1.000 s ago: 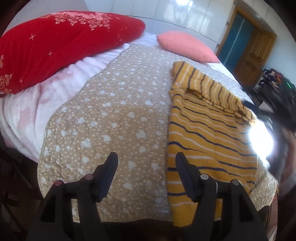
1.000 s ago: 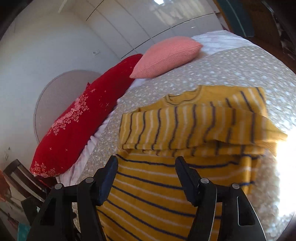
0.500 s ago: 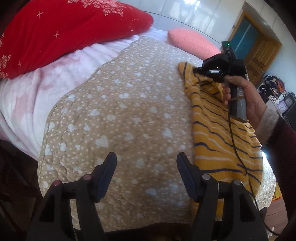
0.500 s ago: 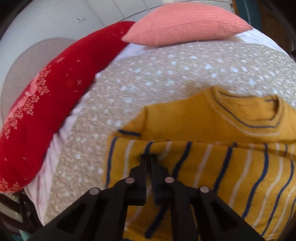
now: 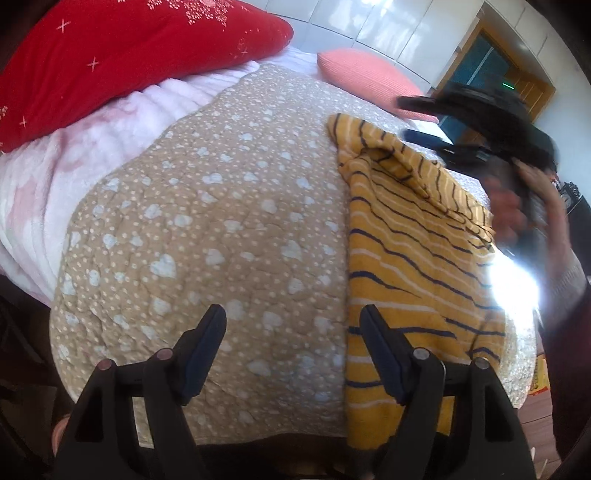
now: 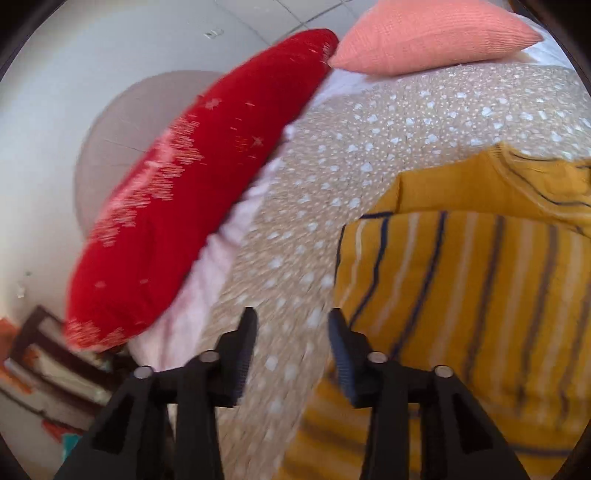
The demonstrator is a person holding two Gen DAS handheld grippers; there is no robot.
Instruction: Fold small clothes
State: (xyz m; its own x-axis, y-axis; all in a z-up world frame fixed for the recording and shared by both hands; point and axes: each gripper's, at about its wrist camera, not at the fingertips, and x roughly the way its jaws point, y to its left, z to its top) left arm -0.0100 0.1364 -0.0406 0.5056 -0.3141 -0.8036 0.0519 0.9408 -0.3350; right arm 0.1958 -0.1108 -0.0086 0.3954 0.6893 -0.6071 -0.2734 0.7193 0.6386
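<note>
Blurring hides right gripper, seemingly above striped sweater.

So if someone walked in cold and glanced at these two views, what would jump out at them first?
Probably the mustard-yellow striped sweater, lying partly folded on the right side of the tan heart-dotted quilt. Next the big red pillow along the quilt's far edge, with a coral pillow beside it. Both grippers, left and right, have nothing between their jaws, which are opening.
</note>
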